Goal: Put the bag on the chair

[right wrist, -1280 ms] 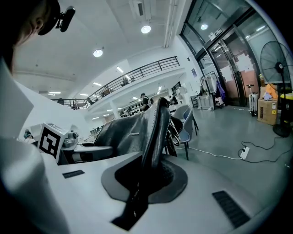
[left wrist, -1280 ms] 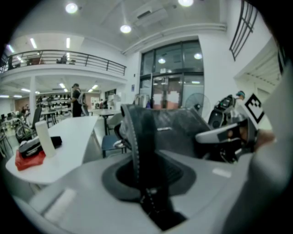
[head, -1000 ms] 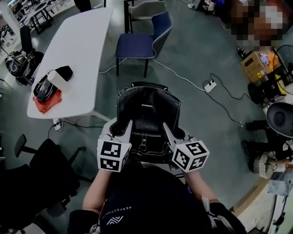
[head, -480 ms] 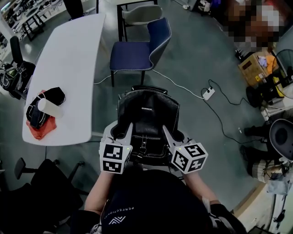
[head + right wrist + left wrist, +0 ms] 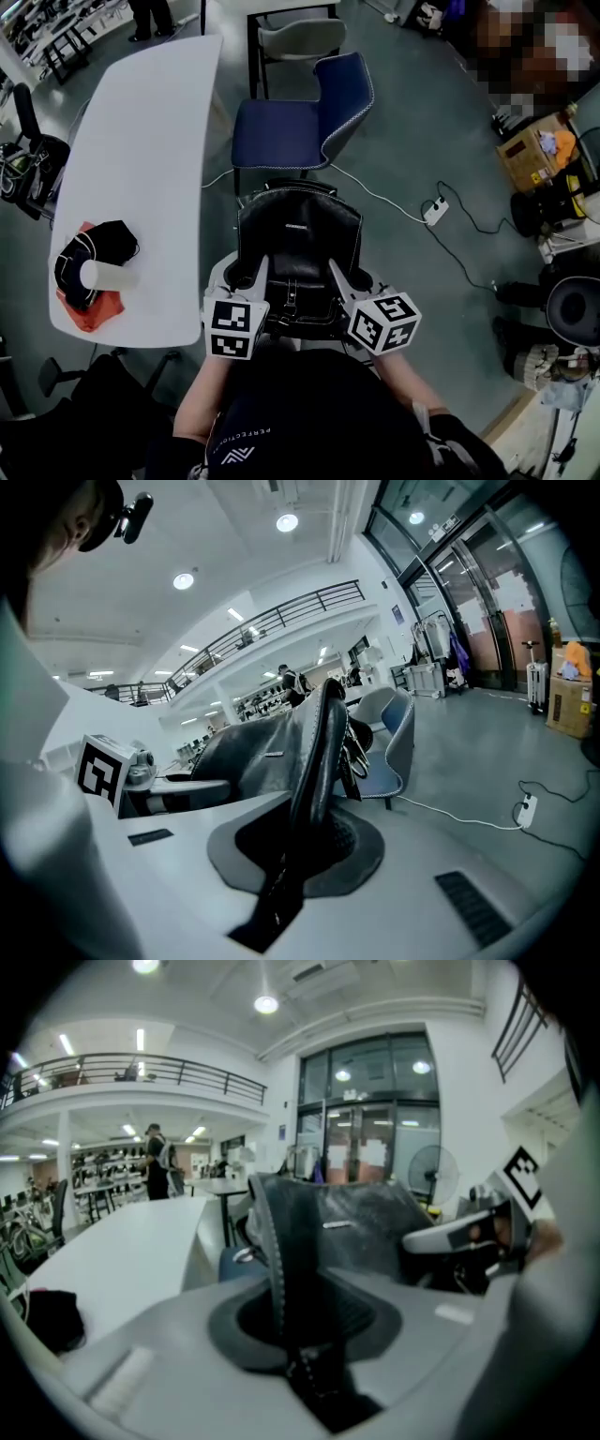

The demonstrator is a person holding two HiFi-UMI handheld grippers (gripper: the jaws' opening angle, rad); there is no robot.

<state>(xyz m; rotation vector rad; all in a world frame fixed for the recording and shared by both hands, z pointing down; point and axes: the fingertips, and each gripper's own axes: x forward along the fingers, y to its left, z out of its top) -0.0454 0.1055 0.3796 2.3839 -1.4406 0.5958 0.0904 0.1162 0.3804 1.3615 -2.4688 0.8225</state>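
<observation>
the black leather-look bag [image 5: 298, 234] was held in the air in front of the person's body, above the grey floor [image 5: 422, 103] and just short of the blue upholstered chair [image 5: 286, 131]. it was not yet resting on the seat.

the bag was gripped at both side edges. the left gripper [image 5: 247, 274] was closed narrowly on the stitched left edge, which was seen running between its jaws in the left gripper view. the right gripper [image 5: 349, 277] was pinched almost fully together on the thinner right edge.

the bag was judged to be soft-walled, yet with enough body for its front panel to be kept upright, and moderate weight was assumed. its smooth surface was judged liable to slip in a narrow pinch. the thicker seamed edges were therefore considered the soundest grip points, one on each side, so that sag and swing were limited. under a one-sided grip, the body was expected to fold and tip. the metal clasps [image 5: 362, 742] seen hanging at the right edge were judged loose and unfit to be gripped.

a long white table [image 5: 141, 141] was seen to the left of the chair, with a black and red bundle [image 5: 94, 281] laid on it. a white power strip [image 5: 434, 212] lay on the floor to the right.
</observation>
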